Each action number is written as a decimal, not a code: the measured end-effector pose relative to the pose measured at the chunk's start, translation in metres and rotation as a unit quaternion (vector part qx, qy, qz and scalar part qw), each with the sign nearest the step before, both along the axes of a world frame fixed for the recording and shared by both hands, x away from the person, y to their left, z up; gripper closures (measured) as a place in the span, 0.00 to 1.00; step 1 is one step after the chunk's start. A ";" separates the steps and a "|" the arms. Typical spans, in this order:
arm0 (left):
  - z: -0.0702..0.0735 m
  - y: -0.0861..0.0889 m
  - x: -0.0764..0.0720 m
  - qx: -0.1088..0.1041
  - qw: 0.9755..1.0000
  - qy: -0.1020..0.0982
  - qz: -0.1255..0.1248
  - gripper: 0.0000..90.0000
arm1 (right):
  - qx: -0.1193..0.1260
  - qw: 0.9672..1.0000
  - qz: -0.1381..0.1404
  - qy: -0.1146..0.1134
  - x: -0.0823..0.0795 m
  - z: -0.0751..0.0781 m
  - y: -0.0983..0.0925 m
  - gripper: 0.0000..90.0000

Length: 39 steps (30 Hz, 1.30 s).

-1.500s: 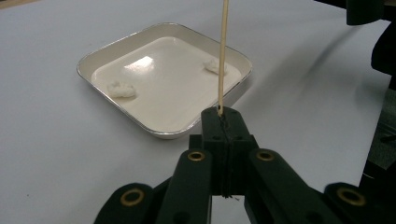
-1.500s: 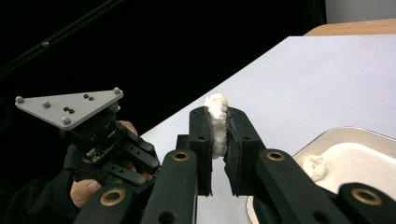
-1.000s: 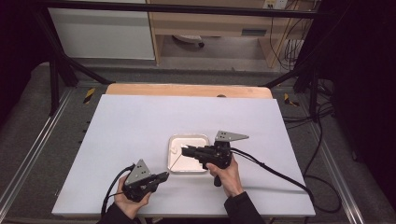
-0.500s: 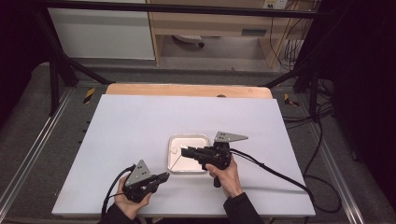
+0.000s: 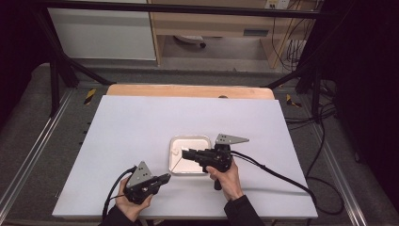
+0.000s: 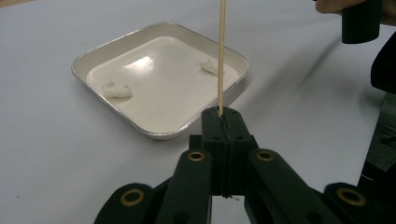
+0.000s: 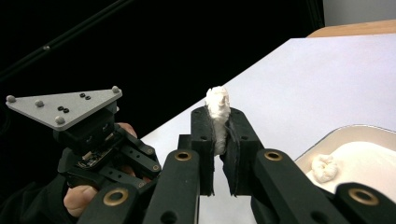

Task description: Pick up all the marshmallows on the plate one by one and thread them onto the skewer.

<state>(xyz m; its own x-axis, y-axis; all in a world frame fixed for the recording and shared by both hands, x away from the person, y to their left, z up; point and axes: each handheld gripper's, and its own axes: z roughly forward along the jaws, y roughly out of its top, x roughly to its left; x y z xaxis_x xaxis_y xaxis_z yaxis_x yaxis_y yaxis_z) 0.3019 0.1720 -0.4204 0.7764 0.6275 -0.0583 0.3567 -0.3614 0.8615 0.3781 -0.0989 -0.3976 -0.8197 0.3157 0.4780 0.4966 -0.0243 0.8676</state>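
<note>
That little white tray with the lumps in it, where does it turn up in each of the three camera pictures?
High view: the white tray sits on the table, centre, slightly toward the person, under the right gripper.
Left gripper view: it takes up the upper left, beyond the skewer clamped in the jaws.
Right gripper view: one corner shows at the lower right.
Shared landmark: the white lumps on the tray floor.
</note>
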 end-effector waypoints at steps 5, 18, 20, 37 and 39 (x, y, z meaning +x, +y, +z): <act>-0.001 -0.001 0.001 -0.002 1.000 0.006 0.000 0.99 | 0.003 1.000 0.004 -0.002 -0.002 -0.001 0.001 0.93; 0.012 0.000 0.002 -0.035 0.999 -0.005 0.013 0.99 | -0.046 0.997 0.068 0.013 -0.010 -0.019 0.033 0.92; 0.013 0.000 0.002 -0.034 0.999 -0.007 0.016 0.99 | -0.037 0.997 0.065 0.018 -0.008 -0.021 0.035 0.92; 0.004 0.010 0.009 -0.011 0.999 0.013 0.030 0.99 | -0.123 0.990 -0.034 -0.051 -0.004 -0.002 0.015 0.37; 0.003 0.013 0.011 -0.010 0.999 0.018 0.033 0.99 | -0.152 0.985 -0.050 -0.058 -0.001 -0.002 0.010 0.30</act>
